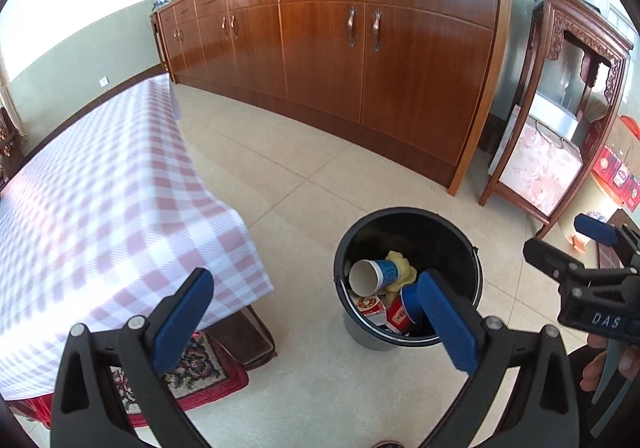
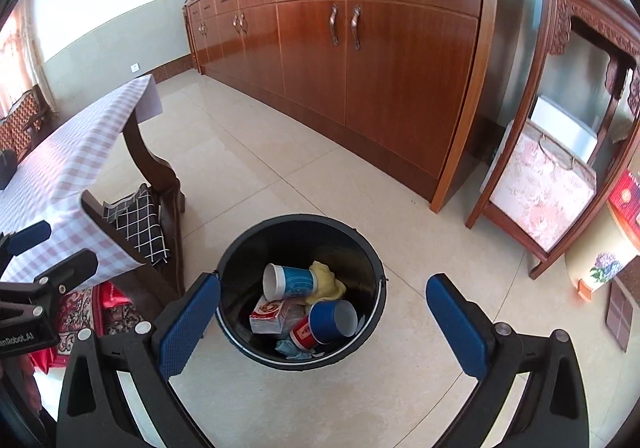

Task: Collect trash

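A black bucket (image 1: pixel 460 232) stands on the tiled floor; it also shows in the right wrist view (image 2: pixel 360 244). Inside lie a blue and white paper cup (image 2: pixel 290 282), a second blue cup (image 2: pixel 332 322), a yellow crumpled wrapper (image 2: pixel 326 282), a red and white carton (image 2: pixel 270 316) and a red can (image 2: pixel 302 336). My left gripper (image 1: pixel 316 320) is open and empty above the floor, just left of the bucket. My right gripper (image 2: pixel 324 324) is open and empty, hovering over the bucket; it also shows in the left wrist view (image 1: pixel 568 244).
A table with a pink checked cloth (image 1: pixel 100 183) stands at the left, with a patterned rug (image 1: pixel 192 368) under it. A long wooden sideboard (image 1: pixel 340 47) runs along the back. A carved wooden stand (image 1: pixel 560 107) holds a floral box (image 2: pixel 540 187) at the right.
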